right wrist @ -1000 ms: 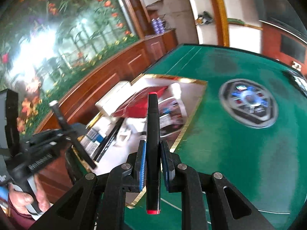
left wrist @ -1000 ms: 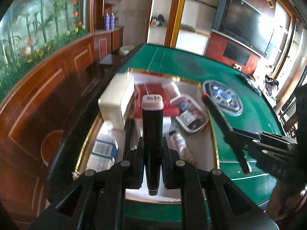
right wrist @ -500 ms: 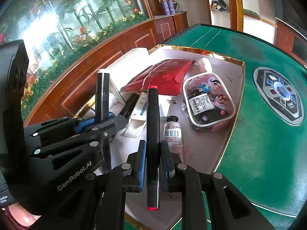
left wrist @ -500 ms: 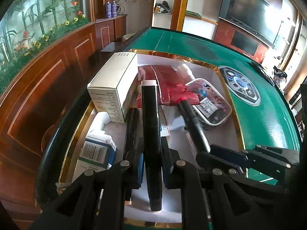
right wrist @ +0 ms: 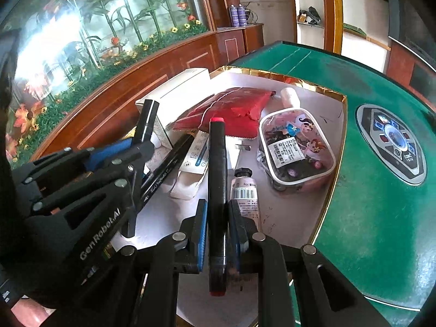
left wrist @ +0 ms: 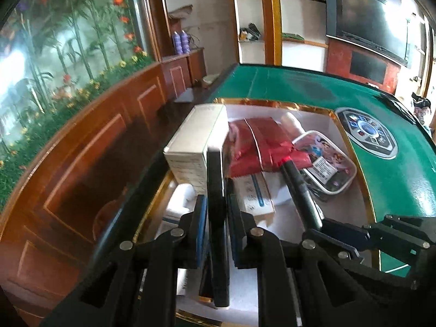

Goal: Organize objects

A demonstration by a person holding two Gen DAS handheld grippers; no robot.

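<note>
Black marker (left wrist: 216, 190) clenched in left gripper (left wrist: 216, 209) jaws; red-tipped marker (right wrist: 216, 179) clenched in right gripper (right wrist: 216, 215).

The left wrist view is motion-blurred: print on the white box (left wrist: 190, 160) is unreadable. The marker (left wrist: 216, 218) hides the tray (left wrist: 351, 190) contents behind it; a hand (right wrist: 26, 312) is cropped.

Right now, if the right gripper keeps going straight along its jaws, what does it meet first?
Probably the red-capped marker held in the right gripper would lead, its tip heading for the red packet in the gold-edged tray. The small tube lies just beside that line; depth is unclear.
</note>
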